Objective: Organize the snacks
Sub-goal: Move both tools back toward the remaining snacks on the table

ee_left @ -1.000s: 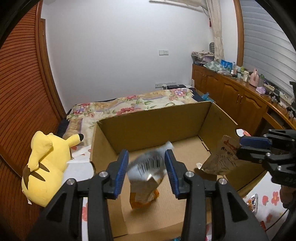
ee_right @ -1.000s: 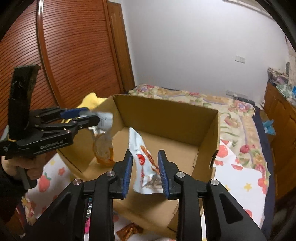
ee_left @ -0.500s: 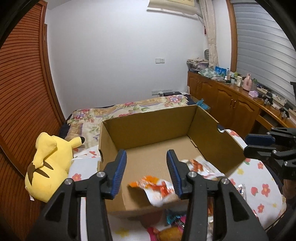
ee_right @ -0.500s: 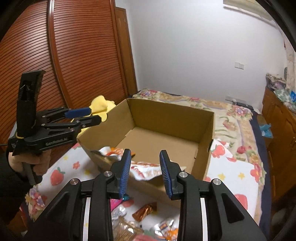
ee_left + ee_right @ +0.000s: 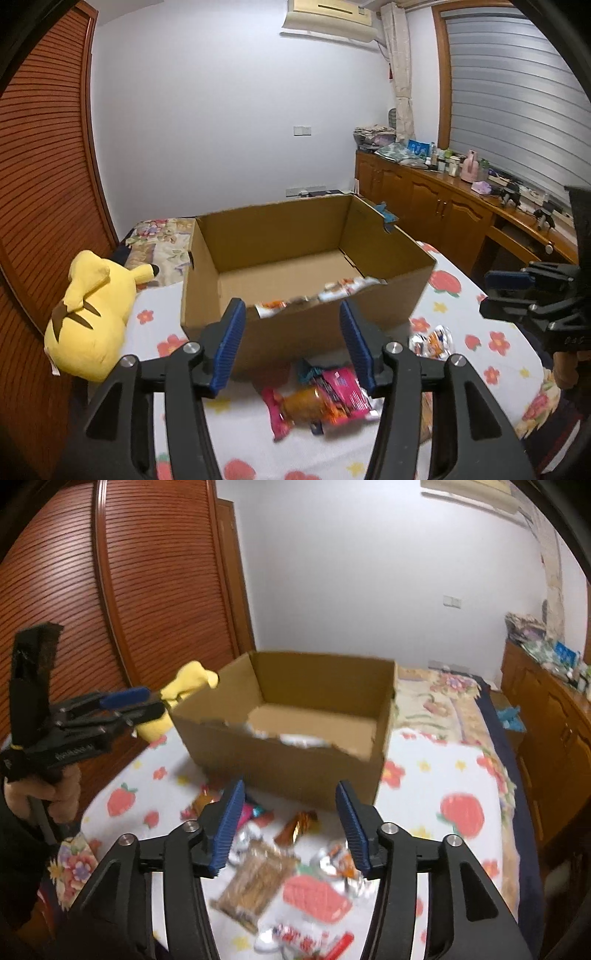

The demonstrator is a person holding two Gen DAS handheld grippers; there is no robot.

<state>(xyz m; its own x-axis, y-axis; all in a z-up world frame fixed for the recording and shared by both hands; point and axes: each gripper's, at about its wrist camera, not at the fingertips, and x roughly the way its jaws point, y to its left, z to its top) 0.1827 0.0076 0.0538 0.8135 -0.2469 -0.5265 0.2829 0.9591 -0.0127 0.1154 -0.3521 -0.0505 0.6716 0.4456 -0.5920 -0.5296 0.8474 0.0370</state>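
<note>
An open cardboard box point(image 5: 306, 325) stands on the flowered bedsheet; it also shows in the right wrist view point(image 5: 295, 771). Two snack packets point(image 5: 317, 295) lie inside, just behind its near wall. My left gripper point(image 5: 291, 343) is open and empty, in front of the box above a pink and orange packet point(image 5: 317, 402). My right gripper point(image 5: 288, 827) is open and empty above loose snacks: a clear bag of brown sticks point(image 5: 255, 882), a red packet point(image 5: 317, 897), a foil-wrapped one point(image 5: 299, 827). Each gripper shows in the other's view, right point(image 5: 532, 295) and left point(image 5: 122, 709).
A yellow plush toy point(image 5: 88, 317) lies left of the box. A silver and orange packet point(image 5: 432, 339) lies right of the box. Wooden cabinets point(image 5: 443, 214) with clutter run along the right wall. A slatted wooden door point(image 5: 147, 590) is on the left.
Both grippers let go of their snack packets into the box, opened wide, and drew back and up from the box. The loose snacks in front of it came into view.
</note>
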